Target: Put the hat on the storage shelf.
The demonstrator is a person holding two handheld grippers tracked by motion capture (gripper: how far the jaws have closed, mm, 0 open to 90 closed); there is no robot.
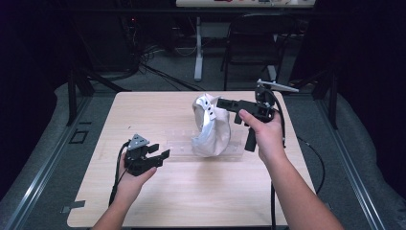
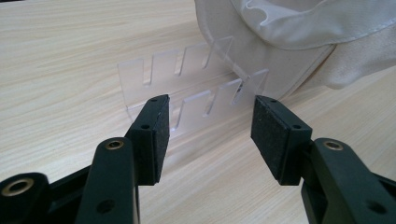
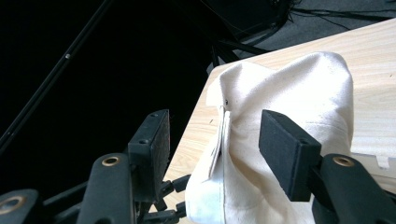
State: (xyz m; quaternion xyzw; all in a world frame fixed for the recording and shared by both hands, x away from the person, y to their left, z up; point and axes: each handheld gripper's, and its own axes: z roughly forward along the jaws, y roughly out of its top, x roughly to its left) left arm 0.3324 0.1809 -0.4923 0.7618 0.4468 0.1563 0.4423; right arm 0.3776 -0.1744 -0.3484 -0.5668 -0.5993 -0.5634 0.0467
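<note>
Room: dark, with cables on the floor behind a pale wooden table [image 1: 191, 191].
Left gripper [image 1: 160, 152]: jaws stood wide apart with nothing between them, low over the wood, just short of the clear plastic rack [image 2: 187, 88].
Right gripper [image 1: 221, 102]: jaws spread wide, empty, beside the top of the cloth bag [image 1: 209, 127].
Bag: cream canvas, crumpled, upright on the slotted rack at mid-table.
Rack: transparent and hard to trace; its far end lay hidden under the bag.

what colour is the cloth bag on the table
The cloth bag is off-white, a plain cream canvas without any print; the right gripper view shows it best.
</note>
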